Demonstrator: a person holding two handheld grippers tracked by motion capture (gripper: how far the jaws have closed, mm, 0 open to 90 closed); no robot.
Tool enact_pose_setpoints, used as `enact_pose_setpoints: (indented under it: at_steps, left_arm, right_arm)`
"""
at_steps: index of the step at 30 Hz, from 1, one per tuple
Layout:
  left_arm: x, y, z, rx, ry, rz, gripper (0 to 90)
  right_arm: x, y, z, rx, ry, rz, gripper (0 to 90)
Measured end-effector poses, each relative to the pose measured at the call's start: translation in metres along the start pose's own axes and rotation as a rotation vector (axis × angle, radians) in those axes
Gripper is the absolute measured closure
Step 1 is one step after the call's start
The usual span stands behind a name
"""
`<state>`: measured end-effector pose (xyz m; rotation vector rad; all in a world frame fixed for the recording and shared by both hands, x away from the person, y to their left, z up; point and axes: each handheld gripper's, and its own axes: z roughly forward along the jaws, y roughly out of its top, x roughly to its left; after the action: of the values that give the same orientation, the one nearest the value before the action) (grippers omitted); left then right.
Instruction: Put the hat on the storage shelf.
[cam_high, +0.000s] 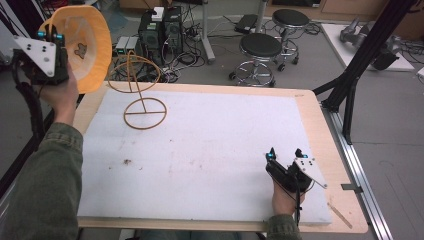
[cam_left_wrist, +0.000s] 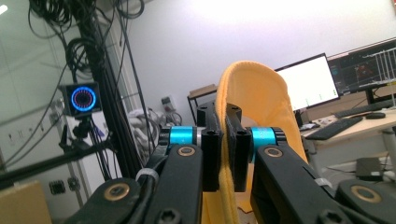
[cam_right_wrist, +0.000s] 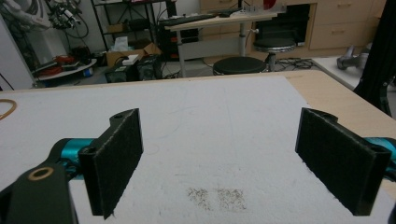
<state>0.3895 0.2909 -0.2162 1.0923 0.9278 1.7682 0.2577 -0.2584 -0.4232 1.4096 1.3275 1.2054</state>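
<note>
Yellow hat (cam_high: 87, 45) clamped by rim in left gripper (cam_left_wrist: 226, 140), held high off table's far-left corner; wire stand (cam_high: 140, 92) just right, below. Right gripper (cam_right_wrist: 233, 158) spread wide, empty, well apart.

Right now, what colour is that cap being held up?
Yellow-orange cap, clearest in the high view; the left hand-held gripper grips it.

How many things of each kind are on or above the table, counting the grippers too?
Grippers: 2, the left gripper raised at the table's left edge and the right gripper low over the white mat
Yellow caps: 1, the yellow cap clamped in the left gripper
Wire stands: 1, the wire stand on the mat
Total: 4
</note>
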Motion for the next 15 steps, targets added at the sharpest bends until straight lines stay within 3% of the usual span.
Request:
enact_pose_setpoints:
  at_steps: [5, 10, 15]
  left_arm:
    - [-0.035, 0.008, 0.009, -0.031, -0.051, 0.101, 86.7]
    - [-0.067, 0.004, 0.009, -0.043, -0.122, 0.160, 86.7]
    - [-0.089, 0.001, 0.005, -0.050, -0.201, 0.205, 86.7]
  right_arm:
    - [-0.001, 0.001, 0.000, -0.005, 0.000, 0.017, 13.8]
    - [-0.001, 0.001, -0.002, -0.006, 0.005, 0.025, 13.8]
    - [-0.002, 0.001, -0.002, 0.002, 0.016, 0.033, 14.0]
